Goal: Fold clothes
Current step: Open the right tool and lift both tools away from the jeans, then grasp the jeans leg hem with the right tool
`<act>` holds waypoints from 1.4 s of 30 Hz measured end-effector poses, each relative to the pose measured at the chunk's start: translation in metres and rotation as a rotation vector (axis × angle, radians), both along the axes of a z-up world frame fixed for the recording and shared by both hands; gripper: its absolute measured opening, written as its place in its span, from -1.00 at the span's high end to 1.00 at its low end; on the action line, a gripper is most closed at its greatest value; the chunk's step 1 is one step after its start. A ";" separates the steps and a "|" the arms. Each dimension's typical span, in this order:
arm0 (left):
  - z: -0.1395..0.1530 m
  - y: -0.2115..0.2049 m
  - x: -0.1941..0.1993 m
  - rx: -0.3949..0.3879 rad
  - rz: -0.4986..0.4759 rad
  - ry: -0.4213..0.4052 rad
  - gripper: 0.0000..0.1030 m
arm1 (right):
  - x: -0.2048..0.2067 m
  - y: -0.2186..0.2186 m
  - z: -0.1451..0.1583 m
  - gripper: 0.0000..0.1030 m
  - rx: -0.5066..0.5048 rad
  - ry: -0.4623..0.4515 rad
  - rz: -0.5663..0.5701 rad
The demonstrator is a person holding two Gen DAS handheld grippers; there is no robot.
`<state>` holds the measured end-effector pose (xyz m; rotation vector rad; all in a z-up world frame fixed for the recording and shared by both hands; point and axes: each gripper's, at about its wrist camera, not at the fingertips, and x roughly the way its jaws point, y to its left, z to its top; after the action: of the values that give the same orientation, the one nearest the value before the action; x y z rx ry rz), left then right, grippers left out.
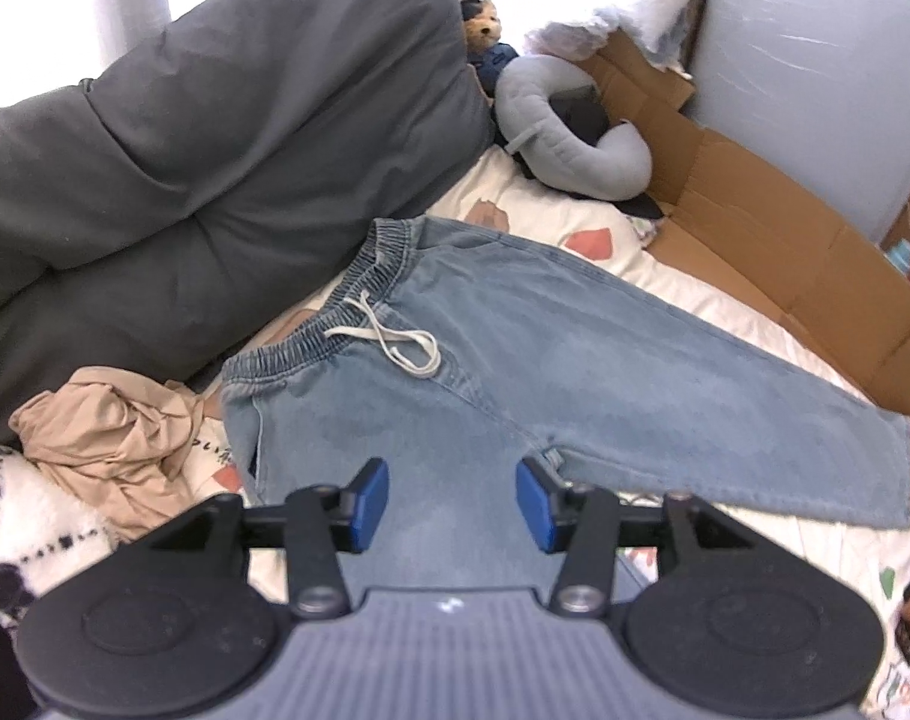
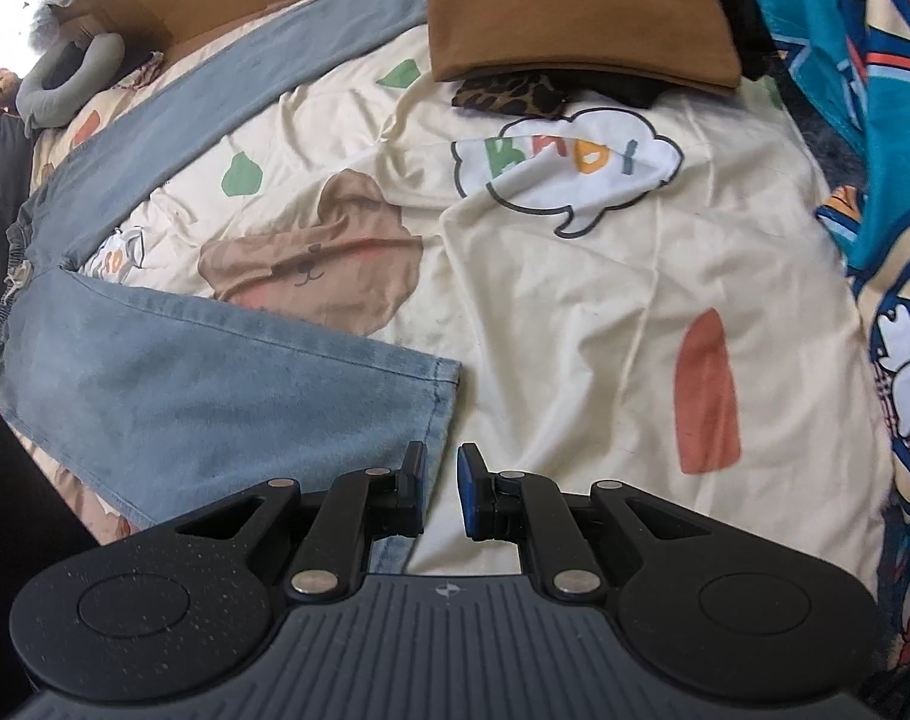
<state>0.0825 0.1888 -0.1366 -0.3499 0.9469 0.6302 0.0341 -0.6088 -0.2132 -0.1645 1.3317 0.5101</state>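
Cartoon-print bedsheet [image 2: 574, 312] under spread jeans [image 1: 514, 360]; cardboard [image 1: 784, 228] beside.

The light blue denim trousers [image 1: 514, 360] look like soft, faded woven cloth, matt, with a gathered elastic waistband and a white cotton drawstring [image 1: 395, 342]. The cream cartoon-printed bedsheet [image 2: 574, 312] is smooth, thin, creased cloth. The dark grey pillows [image 1: 215, 138] are matt fabric. The brown flattened cardboard [image 1: 754, 210] is dull paperboard. The folded tan garment [image 2: 574, 6] is smooth matt cloth. Each gripper's fingers [image 1: 371, 504] are matt black plastic with blue rubbery pads and bright metal pivots.
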 end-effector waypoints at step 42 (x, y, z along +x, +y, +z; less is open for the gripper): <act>-0.130 -0.013 -0.090 -0.225 0.092 0.251 -0.38 | -0.024 -0.022 -0.066 0.25 0.149 0.180 -0.314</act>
<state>-0.0075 0.1754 -0.2669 -0.5258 1.2526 0.6631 0.0098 -0.6304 -0.2788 0.2159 1.4561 0.3602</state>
